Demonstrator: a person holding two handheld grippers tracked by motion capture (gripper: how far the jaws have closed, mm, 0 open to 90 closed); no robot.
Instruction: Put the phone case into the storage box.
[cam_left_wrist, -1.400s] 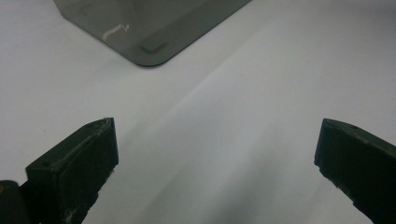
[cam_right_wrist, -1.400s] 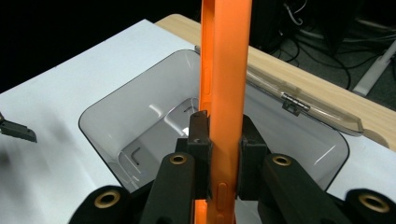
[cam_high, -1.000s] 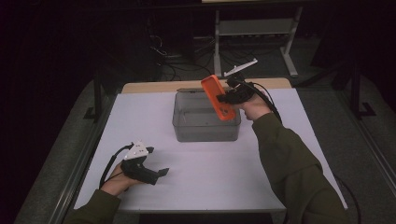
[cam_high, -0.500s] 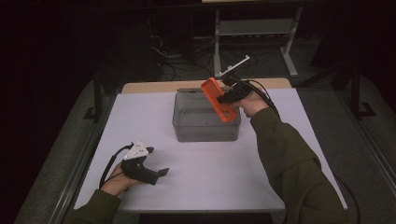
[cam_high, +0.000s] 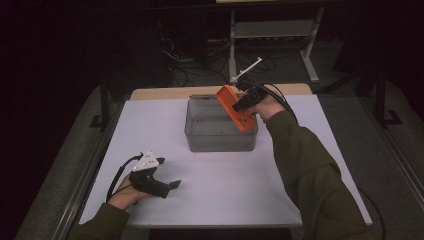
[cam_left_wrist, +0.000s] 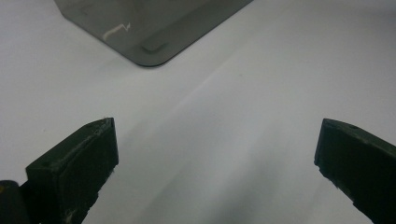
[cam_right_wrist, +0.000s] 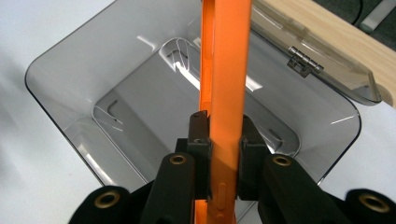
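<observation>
A flat orange case (cam_high: 233, 107) hangs tilted over the right side of a clear grey plastic bin (cam_high: 200, 137) at the back middle of the table. My right gripper (cam_high: 243, 103) is shut on it; in the right gripper view the jaws pinch the orange case (cam_right_wrist: 224, 93) edge-on above the bin's hollow floor (cam_right_wrist: 140, 116). Near the front left, my left gripper (cam_high: 172, 186) rests on the white tabletop, open, with nothing between its fingers (cam_left_wrist: 79, 163). A corner of the bin (cam_left_wrist: 149, 32) lies ahead of it.
The bin's hinged clear lid (cam_right_wrist: 322, 60) lies folded back toward the wooden strip (cam_high: 165, 92) at the table's far edge. The white tabletop (cam_high: 280, 190) stretches between the bin and the front edge. A metal stand (cam_high: 272, 32) and cables sit on the dark floor behind.
My right gripper has drifted slightly forward and down with the orange case, keeping it over the bin. The left gripper has stayed where it was.
</observation>
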